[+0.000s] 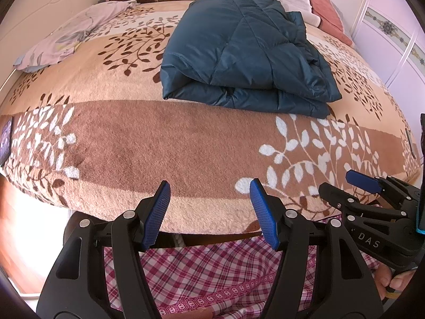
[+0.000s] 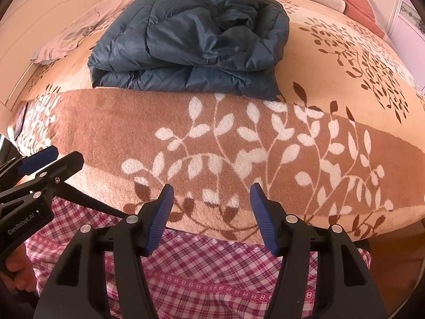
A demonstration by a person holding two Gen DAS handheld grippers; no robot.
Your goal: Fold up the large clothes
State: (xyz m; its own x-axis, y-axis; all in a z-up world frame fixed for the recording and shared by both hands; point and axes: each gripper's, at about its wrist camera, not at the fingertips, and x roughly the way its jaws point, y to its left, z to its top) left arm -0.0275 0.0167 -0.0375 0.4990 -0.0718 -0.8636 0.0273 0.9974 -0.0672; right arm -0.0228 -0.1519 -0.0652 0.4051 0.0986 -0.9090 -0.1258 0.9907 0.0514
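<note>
Jacket (image 1: 239, 53), dark teal and quilted, lies folded into a thick bundle on the leaf-patterned blanket (image 1: 159, 138) covering the bed. Left wrist view: left gripper (image 1: 209, 212) hangs over the blanket's near edge, blue pads spread wide and holding nothing; the right gripper (image 1: 356, 183) shows at the right margin. Right wrist view: right gripper (image 2: 211, 214) likewise stands wide and empty, well short of the jacket (image 2: 191, 34); a pink checked cloth (image 2: 212, 273) lies beneath both tools

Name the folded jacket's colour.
Dark teal-blue, quilted jacket; clearest in the left wrist view.
</note>
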